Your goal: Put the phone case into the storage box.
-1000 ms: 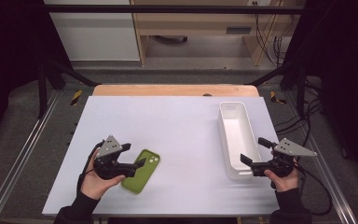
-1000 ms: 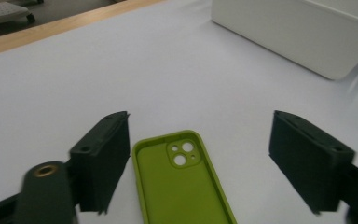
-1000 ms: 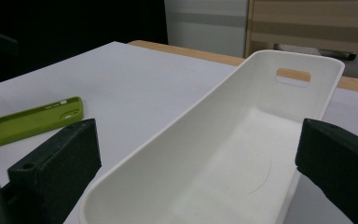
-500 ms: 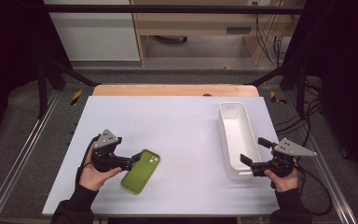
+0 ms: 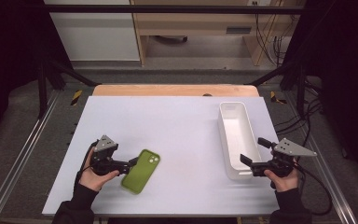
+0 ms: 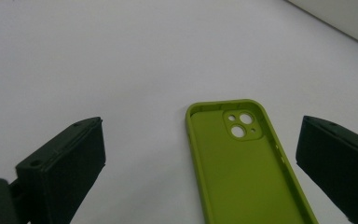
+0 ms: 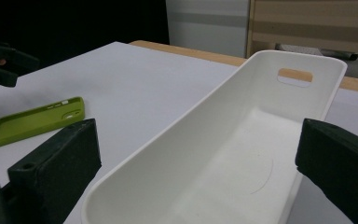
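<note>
Green phone case (image 5: 141, 171) lower left on tabletop (image 5: 177, 121), between spread left claw (image 6: 200, 163); next, probably clamping. Right claw (image 5: 252, 164) apart at white bin (image 5: 235, 140).

**White tabletop with two items resting on it**

I'm looking down at a flat, matte white rectangular table (image 5: 177, 140) with a strip of light wooden edge (image 5: 175, 90) along its far side. Directly on it, toward my near left, I see a lime-green soft phone case (image 5: 141, 171) lying open side up, its camera cutout at the far end. Well apart from it, on the right side, a long, narrow white plastic bin (image 5: 235, 137) with rounded corners sits upright, running near to far; a handle slot pierces its far end wall.
</note>
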A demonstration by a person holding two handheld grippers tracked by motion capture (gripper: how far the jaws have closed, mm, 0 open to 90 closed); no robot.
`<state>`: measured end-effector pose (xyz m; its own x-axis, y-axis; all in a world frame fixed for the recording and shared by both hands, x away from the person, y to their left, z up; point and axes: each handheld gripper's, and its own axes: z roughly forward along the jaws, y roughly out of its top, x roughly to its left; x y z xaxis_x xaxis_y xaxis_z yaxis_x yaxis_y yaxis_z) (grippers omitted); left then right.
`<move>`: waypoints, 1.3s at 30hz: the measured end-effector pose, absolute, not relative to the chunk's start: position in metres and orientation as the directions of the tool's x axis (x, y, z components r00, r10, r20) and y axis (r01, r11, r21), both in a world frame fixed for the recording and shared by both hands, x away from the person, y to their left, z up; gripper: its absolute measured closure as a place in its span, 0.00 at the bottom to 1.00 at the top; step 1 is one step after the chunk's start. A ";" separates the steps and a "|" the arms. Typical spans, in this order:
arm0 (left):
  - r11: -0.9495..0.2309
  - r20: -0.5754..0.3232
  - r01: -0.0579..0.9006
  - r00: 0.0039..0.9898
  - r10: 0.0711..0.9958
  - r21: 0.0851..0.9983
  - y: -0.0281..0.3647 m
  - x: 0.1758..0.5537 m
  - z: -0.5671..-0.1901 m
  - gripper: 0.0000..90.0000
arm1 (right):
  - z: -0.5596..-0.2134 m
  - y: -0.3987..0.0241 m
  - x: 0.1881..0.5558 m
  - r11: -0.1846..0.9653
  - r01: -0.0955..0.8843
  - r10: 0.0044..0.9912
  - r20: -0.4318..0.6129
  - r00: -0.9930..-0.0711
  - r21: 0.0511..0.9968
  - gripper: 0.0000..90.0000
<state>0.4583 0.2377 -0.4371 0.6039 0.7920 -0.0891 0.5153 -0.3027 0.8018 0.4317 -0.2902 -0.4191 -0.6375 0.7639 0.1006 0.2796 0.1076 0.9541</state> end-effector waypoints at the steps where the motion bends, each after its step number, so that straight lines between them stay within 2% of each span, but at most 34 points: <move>1: -0.307 -0.089 0.519 0.604 0.792 0.798 0.238 0.458 -0.438 0.01 | -0.419 -0.290 0.432 0.106 0.281 0.764 0.103 -0.637 0.954 0.01; 11: -0.322 -0.090 0.553 0.591 0.801 0.768 0.236 0.458 -0.452 0.01 | -0.419 -0.290 0.432 0.109 0.279 0.764 0.099 -0.638 0.954 0.01; 24: -0.336 -0.090 0.598 0.569 0.817 0.727 0.231 0.455 -0.465 0.06 | -0.419 -0.291 0.431 0.108 0.276 0.764 0.098 -0.638 0.955 0.01; 31: -0.335 -0.096 0.614 0.561 0.822 0.715 0.229 0.447 -0.466 0.18 | -0.418 -0.291 0.431 0.107 0.277 0.765 0.099 -0.637 0.955 0.01; 39: -0.343 -0.097 0.628 0.559 0.824 0.699 0.227 0.443 -0.466 0.37 | -0.418 -0.291 0.431 0.108 0.274 0.765 0.096 -0.637 0.956 0.01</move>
<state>0.4433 0.2272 -0.4665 0.5586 0.8237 -0.0973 0.6278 -0.3433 0.6986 0.4312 -0.2912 -0.4183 -0.6368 0.7650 0.0964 0.2742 0.1078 0.9556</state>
